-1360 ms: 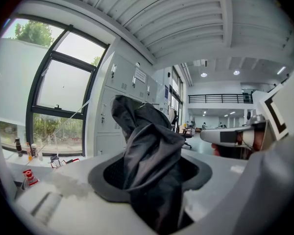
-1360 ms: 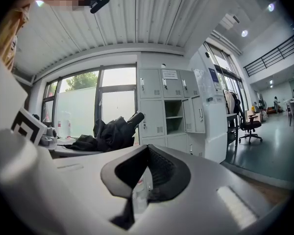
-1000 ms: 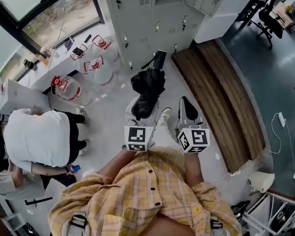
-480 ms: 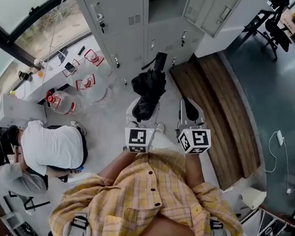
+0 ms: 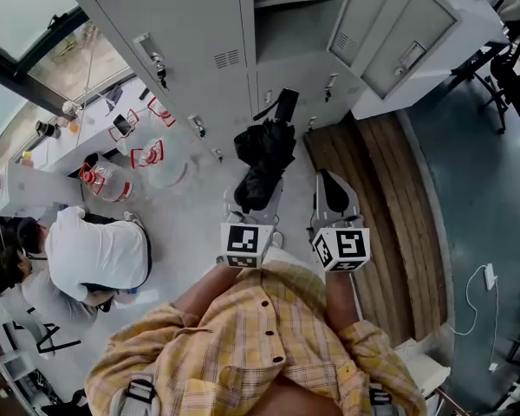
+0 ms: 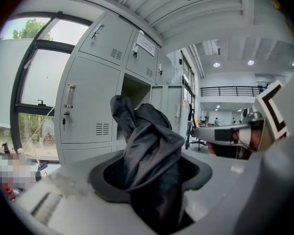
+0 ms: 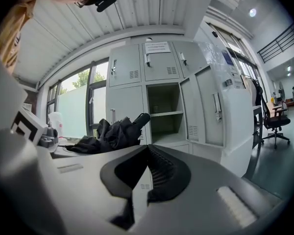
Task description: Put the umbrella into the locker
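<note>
A folded black umbrella point(image 5: 262, 159) sticks forward from my left gripper point(image 5: 256, 196), which is shut on its crumpled fabric point(image 6: 147, 141). The umbrella's black handle point(image 5: 284, 104) points at the grey lockers. An open locker compartment point(image 5: 295, 24) with a shelf lies straight ahead, its door point(image 5: 399, 46) swung out to the right. In the right gripper view the same compartment point(image 7: 164, 114) shows just right of the umbrella point(image 7: 112, 131). My right gripper point(image 5: 332, 191) travels beside the left one, jaws shut point(image 7: 147, 148) with nothing between them.
Large water jugs point(image 5: 152, 157) stand on the floor at the left by a window. A person in a white top point(image 5: 95, 254) crouches at the lower left. A wooden platform point(image 5: 381, 206) runs along the right. An office chair point(image 7: 272, 121) stands farther right.
Both grippers have travelled forward with the umbrella. The lockers have come closer and fill more of the head view. The crouching person has slid toward the left edge.
</note>
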`<state>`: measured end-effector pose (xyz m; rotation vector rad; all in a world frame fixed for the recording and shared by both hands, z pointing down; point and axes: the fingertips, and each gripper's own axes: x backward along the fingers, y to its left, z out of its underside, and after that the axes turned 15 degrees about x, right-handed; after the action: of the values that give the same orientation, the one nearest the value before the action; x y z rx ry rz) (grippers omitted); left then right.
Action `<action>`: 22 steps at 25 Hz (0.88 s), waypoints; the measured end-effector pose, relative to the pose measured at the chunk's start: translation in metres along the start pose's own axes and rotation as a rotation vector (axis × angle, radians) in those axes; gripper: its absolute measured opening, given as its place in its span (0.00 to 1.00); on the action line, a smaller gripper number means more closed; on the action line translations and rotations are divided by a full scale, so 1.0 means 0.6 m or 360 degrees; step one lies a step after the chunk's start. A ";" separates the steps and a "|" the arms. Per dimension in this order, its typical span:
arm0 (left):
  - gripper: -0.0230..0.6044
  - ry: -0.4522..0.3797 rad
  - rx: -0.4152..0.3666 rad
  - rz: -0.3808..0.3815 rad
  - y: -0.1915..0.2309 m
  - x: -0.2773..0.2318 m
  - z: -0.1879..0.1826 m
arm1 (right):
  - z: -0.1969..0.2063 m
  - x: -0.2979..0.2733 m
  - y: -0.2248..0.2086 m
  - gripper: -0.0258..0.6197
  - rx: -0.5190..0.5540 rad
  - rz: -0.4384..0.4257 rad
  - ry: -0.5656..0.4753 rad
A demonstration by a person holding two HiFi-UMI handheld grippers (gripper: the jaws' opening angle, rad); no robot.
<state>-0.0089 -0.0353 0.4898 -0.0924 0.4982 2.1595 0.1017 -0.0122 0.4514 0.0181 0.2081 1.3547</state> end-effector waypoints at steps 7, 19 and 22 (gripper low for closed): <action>0.44 0.0038 -0.0009 -0.0055 -0.004 -0.047 -0.008 | 0.011 -0.025 -0.044 0.04 -0.0049 -0.0023 -0.0006; 0.44 0.0063 0.0041 -0.0109 0.002 -0.115 -0.004 | 0.032 -0.063 -0.078 0.04 -0.0048 -0.0066 0.0010; 0.44 0.0061 0.0058 -0.0113 0.008 -0.146 -0.008 | 0.029 -0.090 -0.095 0.04 -0.0030 -0.0079 0.0000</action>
<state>0.0395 -0.1066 0.5082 -0.1297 0.5480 2.0815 0.1487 -0.0752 0.4684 -0.0032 0.1947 1.3069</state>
